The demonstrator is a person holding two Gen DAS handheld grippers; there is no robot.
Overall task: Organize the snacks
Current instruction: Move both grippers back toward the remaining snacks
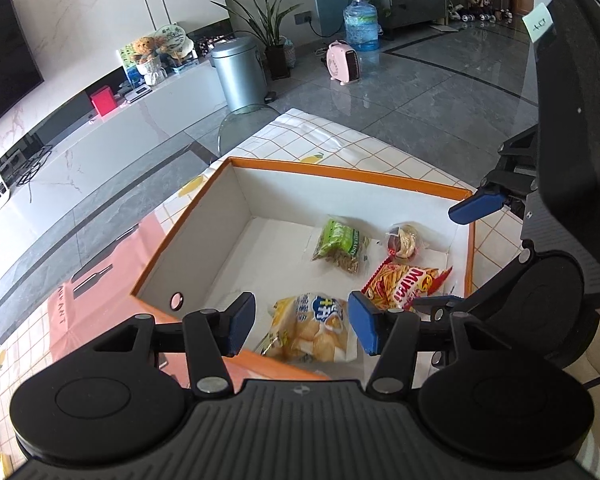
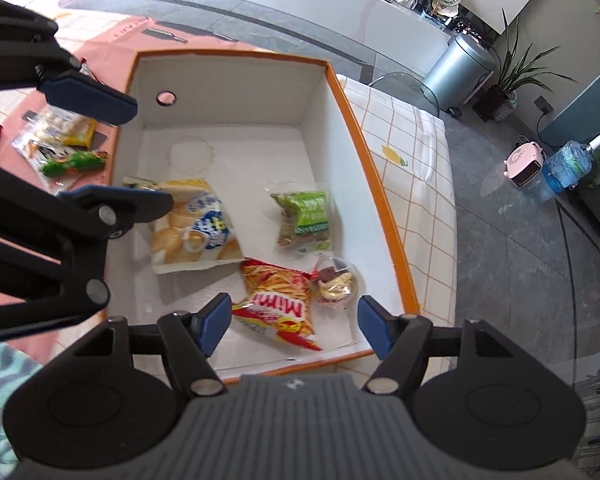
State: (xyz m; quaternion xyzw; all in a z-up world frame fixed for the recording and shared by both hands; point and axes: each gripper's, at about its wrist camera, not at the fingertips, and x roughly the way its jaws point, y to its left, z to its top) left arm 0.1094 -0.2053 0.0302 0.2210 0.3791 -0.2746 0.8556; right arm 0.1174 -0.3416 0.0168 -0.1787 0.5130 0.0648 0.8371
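Observation:
An orange-rimmed white box (image 1: 340, 170) (image 2: 228, 54) stands on the table. In it lie a yellow bread bag (image 1: 312, 330) (image 2: 192, 224), a green nut packet (image 1: 340, 244) (image 2: 304, 220), a red Mimi chips bag (image 1: 404, 284) (image 2: 280, 304) and a small clear snack pack (image 1: 402, 240) (image 2: 338, 282). My left gripper (image 1: 302, 320) hovers open above the bread bag, gripping nothing. My right gripper (image 2: 295, 322) hovers open above the chips bag, also holding nothing. More wrapped snacks (image 2: 64, 144) lie outside the box on a pink mat.
The box sits on a checked tablecloth (image 2: 416, 168) beside a pink mat (image 1: 100, 280). Past the table edge are grey floor tiles, a clear chair (image 1: 246, 118) and a silver bin (image 1: 240, 72). Each gripper's blue fingers (image 1: 476, 206) (image 2: 92, 98) show in the other's view.

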